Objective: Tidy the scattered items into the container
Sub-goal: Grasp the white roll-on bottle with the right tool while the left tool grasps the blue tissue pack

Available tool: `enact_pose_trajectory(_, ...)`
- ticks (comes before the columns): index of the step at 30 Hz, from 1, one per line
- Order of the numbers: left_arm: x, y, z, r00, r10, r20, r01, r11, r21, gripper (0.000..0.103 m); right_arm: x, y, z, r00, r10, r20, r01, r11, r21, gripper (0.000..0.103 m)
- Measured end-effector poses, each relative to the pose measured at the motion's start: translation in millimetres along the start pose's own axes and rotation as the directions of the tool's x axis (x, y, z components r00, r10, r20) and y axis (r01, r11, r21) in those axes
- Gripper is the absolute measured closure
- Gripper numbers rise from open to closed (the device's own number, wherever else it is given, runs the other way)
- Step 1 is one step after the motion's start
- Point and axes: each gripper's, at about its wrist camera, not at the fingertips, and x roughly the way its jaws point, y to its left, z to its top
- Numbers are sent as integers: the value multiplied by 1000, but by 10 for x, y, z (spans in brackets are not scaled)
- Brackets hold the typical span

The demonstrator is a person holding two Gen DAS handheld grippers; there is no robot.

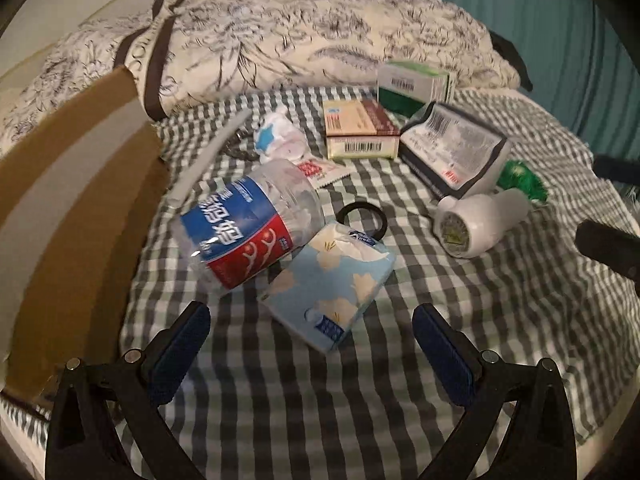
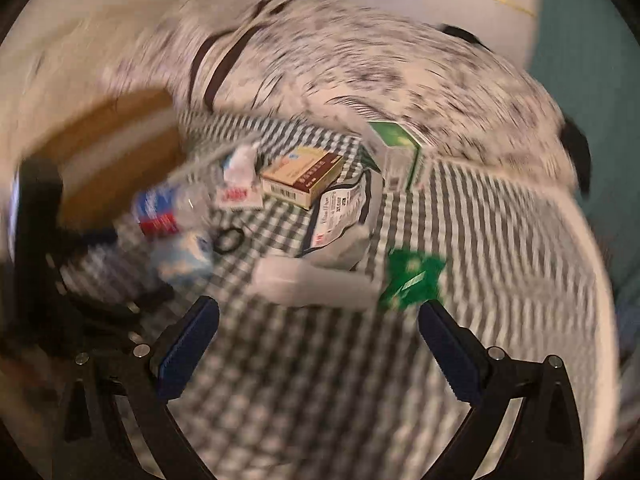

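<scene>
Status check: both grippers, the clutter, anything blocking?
Left gripper open, empty. Right gripper open, empty. Clear plastic bottle with blue-red label and light-blue tissue pack lie loose on checked bedsheet; brown cardboard box alongside. Path unobstructed.

The left hand-held gripper [image 1: 311, 320] hovers with its 2 jaws spread wide over the checked bedsheet [image 1: 400, 380]. Just ahead lie a crushed water bottle [image 1: 248, 228] touching a blue tissue pack [image 1: 332, 292], with a black ring [image 1: 362, 220] behind them. A cardboard box [image 1: 72, 220] stands at left; a white bottle [image 1: 478, 220] lies to the right.
</scene>
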Motion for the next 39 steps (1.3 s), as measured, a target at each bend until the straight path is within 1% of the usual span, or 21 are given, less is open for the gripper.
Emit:
enact_pose_trajectory(1,32,-6,14,1000,-6,-7,6,1000,3,0,75,9,24,1000,-1,-21,0,999,-50,10)
enact_pose_trajectory(2,63,-19,27,1000,-13,-11,13,1000,8,1,179,31,44,999,-9,-53,3,994,-109,13)
enact_pose_trajectory(4,106,-61,42,1000,-21,-15,22,999,28,2,353,79,51,994,-26,-105,4,979,-203,24)
enact_pose_trajectory(6,160,-105,72,1000,-17,-22,18,999,47,2,522,143,23,988,-31,-151,-15,957,-290,27)
enact_pose_trajectory(8,237,-123,115,999,-16,-37,18,998,57,2,661,180,-9,982,-40,-183,-27,937,-349,30)
enact_pose_trajectory(9,277,-130,131,999,-15,-44,17,998,60,2,732,211,-21,980,-51,-192,-27,923,-383,34)
enact_pose_trajectory(10,321,-134,145,998,-16,-55,19,998,64,4,787,233,-25,979,-61,-196,-25,912,-410,36)
enact_pose_trajectory(11,372,-129,159,998,-10,-69,14,998,67,13,838,254,-23,979,-72,-192,-19,902,-432,36)
enact_pose_trajectory(12,416,-117,169,996,-13,-85,18,998,64,20,879,272,-19,979,-75,-187,-16,895,-446,36)
enact_pose_trajectory(14,435,-86,178,995,-46,-91,50,998,48,24,935,286,-1,980,-70,-184,-20,896,-444,35)
enact_pose_trajectory(15,433,-72,172,994,-57,-89,61,997,42,27,957,290,9,981,-66,-183,-21,899,-438,35)
enact_pose_trajectory(16,430,-65,165,994,-61,-86,65,997,41,28,972,293,17,982,-62,-179,-21,903,-429,35)
enact_pose_trajectory(18,416,-79,162,995,-58,-85,62,997,46,33,1000,292,21,984,-58,-167,-16,913,-407,35)
enact_pose_trajectory(21,355,-118,155,996,-38,-77,43,997,61,37,1018,301,39,987,-51,-154,-9,931,-365,39)
enact_pose_trajectory(23,307,-124,152,997,-20,-70,25,997,73,38,994,318,50,987,-51,-154,-5,940,-341,44)
enact_pose_trajectory(26,190,-93,119,998,-6,-61,10,998,61,39,875,288,49,989,-32,-145,-9,963,-271,56)
enact_pose_trajectory(27,152,-76,108,998,-4,-59,8,999,53,39,827,257,43,989,-5,-151,-30,974,-227,69)
enact_pose_trajectory(30,-7,-38,63,999,-1,-41,3,999,36,39,677,162,-6,983,91,-158,-104,992,-78,71)
enact_pose_trajectory(31,-76,-20,50,999,0,-35,1,1000,26,39,627,149,-37,982,107,-153,-115,992,-44,71)
enact_pose_trajectory(35,-294,26,34,1000,9,-22,-9,1000,-2,39,374,121,-200,984,141,-112,-133,988,78,71)
enact_pose_trajectory(39,-526,63,12,1000,9,-2,-9,1000,-22,39,60,168,-331,987,146,-73,-132,977,170,71)
